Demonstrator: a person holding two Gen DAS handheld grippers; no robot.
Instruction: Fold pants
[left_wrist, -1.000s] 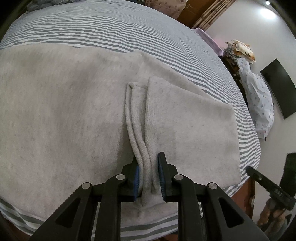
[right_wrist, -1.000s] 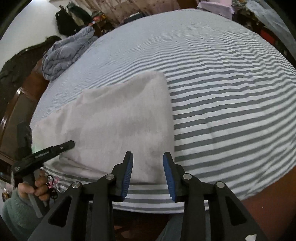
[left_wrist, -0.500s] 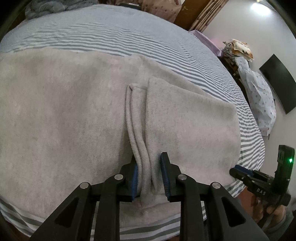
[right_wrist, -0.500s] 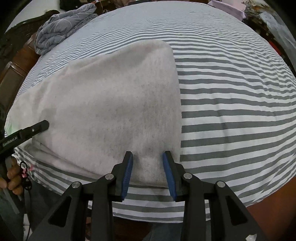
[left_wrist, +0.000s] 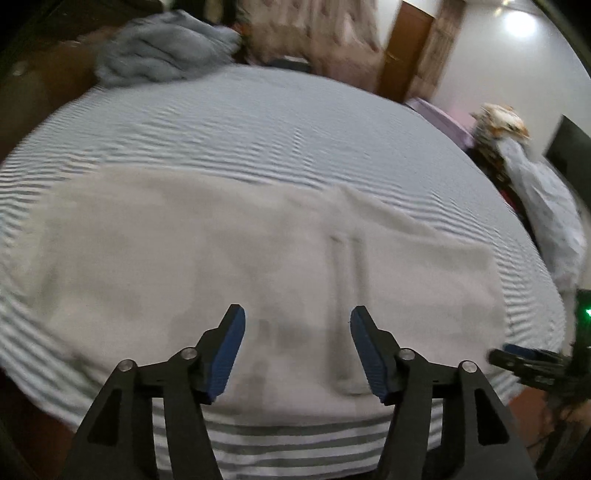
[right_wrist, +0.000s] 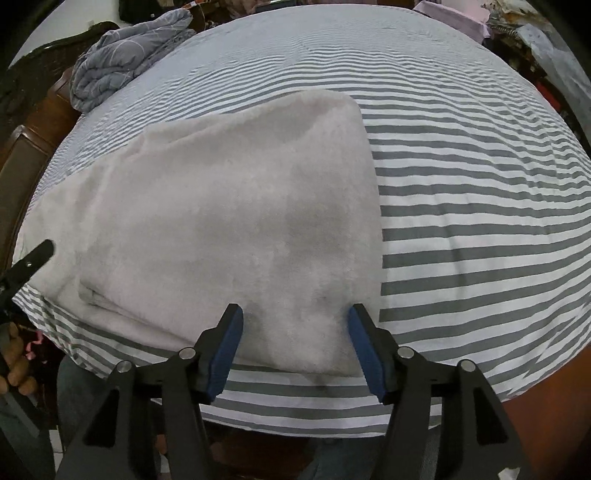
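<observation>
Left wrist: left tool (left_wrist: 295, 343) has released the pants' (left_wrist: 258, 266) fold, now spread.

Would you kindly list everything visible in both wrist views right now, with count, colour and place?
pants: one, light grey, lying folded near the front edge of the bed
bed sheet: one, grey and white stripes, covering the bed
blanket: one, blue-grey, bunched at the far left of the bed
bed frame: one, brown wood, along the left side
door: one, brown, far wall, blurred
dark screen: one, black, on the right wall
pale spotted cloth: one, right of the bed, blurred
left gripper: one, black with blue pads, jaws open over the pants
right gripper: one, black with blue pads, jaws open at the pants' near right corner
</observation>
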